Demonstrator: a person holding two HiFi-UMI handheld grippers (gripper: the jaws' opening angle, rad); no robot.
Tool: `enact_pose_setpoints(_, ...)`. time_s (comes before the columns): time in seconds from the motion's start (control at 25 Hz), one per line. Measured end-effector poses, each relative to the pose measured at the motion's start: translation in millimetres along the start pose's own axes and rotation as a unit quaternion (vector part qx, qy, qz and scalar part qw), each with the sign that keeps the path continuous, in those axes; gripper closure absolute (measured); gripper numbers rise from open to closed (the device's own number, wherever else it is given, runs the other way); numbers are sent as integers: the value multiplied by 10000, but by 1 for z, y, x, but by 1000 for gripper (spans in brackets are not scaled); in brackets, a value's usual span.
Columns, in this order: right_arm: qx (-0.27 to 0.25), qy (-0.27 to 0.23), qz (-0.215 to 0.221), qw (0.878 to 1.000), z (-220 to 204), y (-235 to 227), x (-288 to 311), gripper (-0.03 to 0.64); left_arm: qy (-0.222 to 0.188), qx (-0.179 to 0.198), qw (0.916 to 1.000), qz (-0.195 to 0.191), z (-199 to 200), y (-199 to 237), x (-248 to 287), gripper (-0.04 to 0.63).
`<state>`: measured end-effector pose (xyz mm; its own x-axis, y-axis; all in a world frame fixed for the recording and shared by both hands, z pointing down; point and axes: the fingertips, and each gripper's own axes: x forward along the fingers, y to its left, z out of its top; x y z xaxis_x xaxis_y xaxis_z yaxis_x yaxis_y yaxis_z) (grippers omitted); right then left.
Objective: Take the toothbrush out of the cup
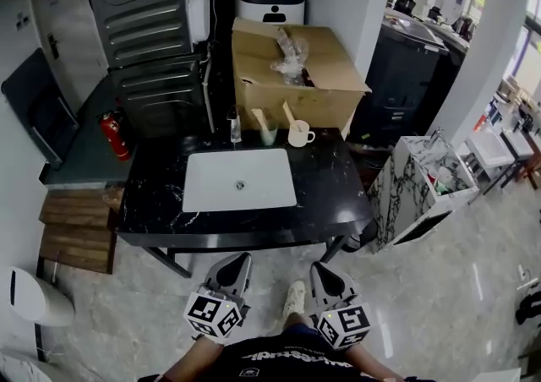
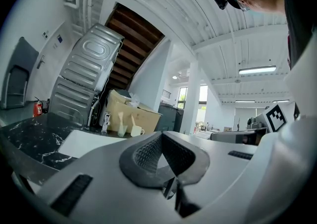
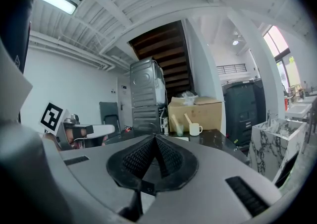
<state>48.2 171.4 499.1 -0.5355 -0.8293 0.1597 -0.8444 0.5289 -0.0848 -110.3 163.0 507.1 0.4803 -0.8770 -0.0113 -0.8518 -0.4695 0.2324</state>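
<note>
Both ur grippers were clamped shut w/ nothing in them. The left gripper (image 1: 234,266) and right gripper (image 1: 324,275) hung over the floor, short of the front edge of the black counter (image 1: 338,194). So approach step, no contact yet. The toothbrush (image 1: 288,112) stood in the white mug (image 1: 298,133) at the counter's back edge, w/ a glass cup (image 1: 268,136) holding a second brush (image 1: 259,118) just beside it. Next imo: reach across the sink (image 1: 211,186), open one gripper, pinch the handle.
</note>
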Motion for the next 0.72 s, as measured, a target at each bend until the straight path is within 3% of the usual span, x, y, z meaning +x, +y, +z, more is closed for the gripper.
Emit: enact_pose_setpoints(0.72, 162, -288, 619, 9975, 75, -175, 184, 580, 123, 254, 9979, 581, 34, 72, 240, 581)
